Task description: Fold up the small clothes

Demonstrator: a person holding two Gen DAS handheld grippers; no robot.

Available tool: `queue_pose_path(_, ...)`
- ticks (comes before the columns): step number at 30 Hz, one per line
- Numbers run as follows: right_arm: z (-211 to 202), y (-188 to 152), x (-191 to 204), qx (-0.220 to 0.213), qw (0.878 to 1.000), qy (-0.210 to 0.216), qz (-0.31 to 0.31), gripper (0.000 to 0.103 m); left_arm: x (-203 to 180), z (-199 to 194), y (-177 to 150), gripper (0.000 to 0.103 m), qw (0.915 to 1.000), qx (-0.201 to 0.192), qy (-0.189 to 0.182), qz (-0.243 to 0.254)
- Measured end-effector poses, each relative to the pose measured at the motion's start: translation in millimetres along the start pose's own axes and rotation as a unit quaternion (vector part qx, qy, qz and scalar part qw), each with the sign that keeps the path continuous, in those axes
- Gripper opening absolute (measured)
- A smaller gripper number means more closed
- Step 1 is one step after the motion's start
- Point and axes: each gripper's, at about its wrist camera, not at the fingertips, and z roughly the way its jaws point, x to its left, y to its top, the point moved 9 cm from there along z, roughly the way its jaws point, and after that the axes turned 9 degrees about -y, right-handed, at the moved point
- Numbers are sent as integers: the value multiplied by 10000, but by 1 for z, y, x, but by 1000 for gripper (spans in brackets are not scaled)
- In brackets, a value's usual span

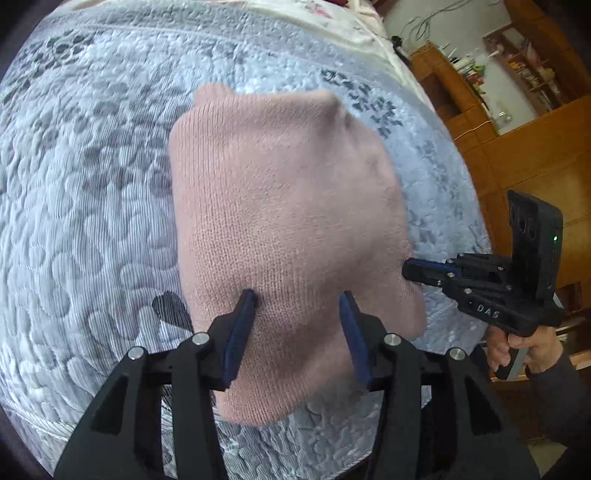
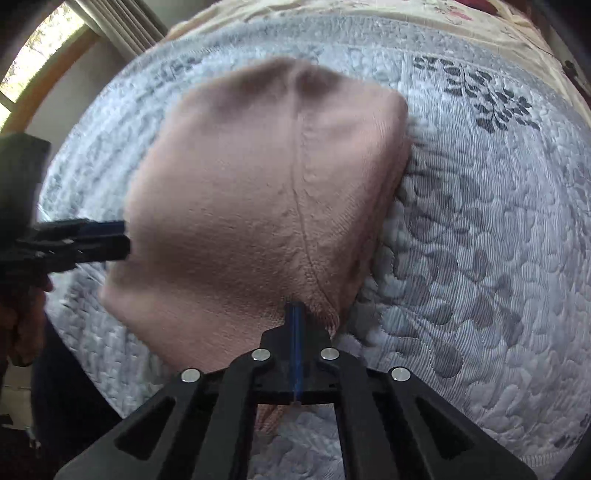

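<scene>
Pink knit garment spread on the grey quilted bedspread, folded into a rough block, seam running down its middle in the right wrist view. Lying in the centre of the quilt, cream floral sheet beyond its far edge.

Left tongs over the garment's near edge, blue-padded fingers spread wide apart, knit showing between them, nothing pinched. Seen again from the right wrist view at the garment's left side, though blurred there.

Right tongs at the garment's near right corner, fingers pressed together into one blue line, tips right at a gathered pucker of pink knit. From the left wrist view, same tongs poking into the garment's right edge, jaws closed on the fabric there. Hand gripping the handle below, dark sleeve behind it.

Wooden shelving off past the bed's right side, cluttered with small items too blurred to name. Window with pale curtain beyond the bed's left side in the right wrist view.
</scene>
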Motion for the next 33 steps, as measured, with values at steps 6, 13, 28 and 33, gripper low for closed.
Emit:
queue_pose_path(6,-75,-19,7,-487,9978,170,418,23,-34,-64,-25,86,9981,-496,355,5)
queue_pose_path(13,-153,-89,27,-782,9900,-936,710,97,-76,-147,-102,99,9702,-907,2195,472)
queue_pose_path(28,-392,-132,84,-2344,9489,-1991,704,99,-222,-310,-174,99,9355,-1814,2831,1087)
queue_pose_path(33,-421,-141,91,-2562,9389,-2165,778,99,-228,-314,-181,99,9356,-1984,2754,975)
